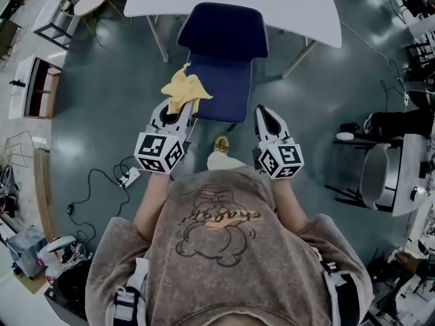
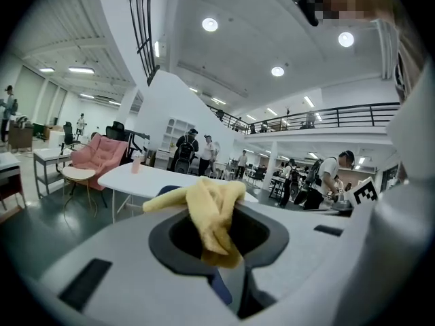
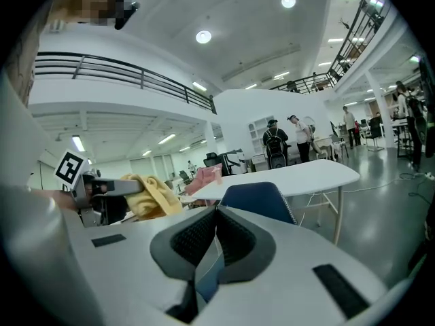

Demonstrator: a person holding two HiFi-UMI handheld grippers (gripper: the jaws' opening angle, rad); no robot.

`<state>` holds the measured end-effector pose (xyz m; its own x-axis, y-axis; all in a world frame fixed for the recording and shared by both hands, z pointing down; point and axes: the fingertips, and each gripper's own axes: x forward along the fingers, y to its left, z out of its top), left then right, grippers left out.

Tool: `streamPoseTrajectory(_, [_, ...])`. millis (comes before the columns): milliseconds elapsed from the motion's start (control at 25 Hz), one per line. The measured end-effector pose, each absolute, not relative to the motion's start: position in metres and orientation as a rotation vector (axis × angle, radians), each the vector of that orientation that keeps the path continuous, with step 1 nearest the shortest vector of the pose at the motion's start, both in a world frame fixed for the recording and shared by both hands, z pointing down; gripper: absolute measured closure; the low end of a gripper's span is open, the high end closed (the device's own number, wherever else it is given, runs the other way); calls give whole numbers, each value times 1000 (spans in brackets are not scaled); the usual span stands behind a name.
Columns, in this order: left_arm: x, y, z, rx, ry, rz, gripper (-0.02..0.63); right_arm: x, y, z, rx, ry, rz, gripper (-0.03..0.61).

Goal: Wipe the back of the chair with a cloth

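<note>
1. Your left gripper (image 1: 178,114) is at the left of the head view. Its fingers are clamped on the yellow cloth (image 1: 185,88). The left gripper view shows the cloth (image 2: 207,212) bunched between them and spilling over the top.
2. The cube on that gripper carries black-and-white square markers and no readable letters.
3. The cloth hangs over the near left corner of the blue chair (image 1: 224,46) seat. You cannot tell whether it touches the seat. It is apart from the chair's back, which stands on the far side beside the white desk (image 1: 299,5).
4. Your shirt has a cartoon print with lettering across it, too warped to read.
5. Your right gripper (image 1: 267,117) is just beside the seat's near right corner. Its fingers are closed together with nothing between them (image 3: 216,240). Its cube also shows only square markers.
</note>
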<state>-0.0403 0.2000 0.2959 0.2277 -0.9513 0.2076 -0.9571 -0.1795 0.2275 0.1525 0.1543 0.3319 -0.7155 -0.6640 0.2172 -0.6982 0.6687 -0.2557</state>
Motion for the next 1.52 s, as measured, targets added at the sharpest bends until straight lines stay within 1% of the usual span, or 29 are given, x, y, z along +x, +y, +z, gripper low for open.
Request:
streamPoseTrajectory(480, [-51, 110, 298, 2155, -1815, 38, 532, 140, 55, 331, 1064, -2788, 466, 552])
streamPoseTrajectory(1080, [-108, 21, 311, 2175, -1744, 87, 532, 83, -23, 336, 1104, -2751, 495, 552])
streamPoseTrajectory(1520, [-138, -25, 360, 2142, -1703, 162, 532, 56, -66, 373, 1095, -2714, 543, 552])
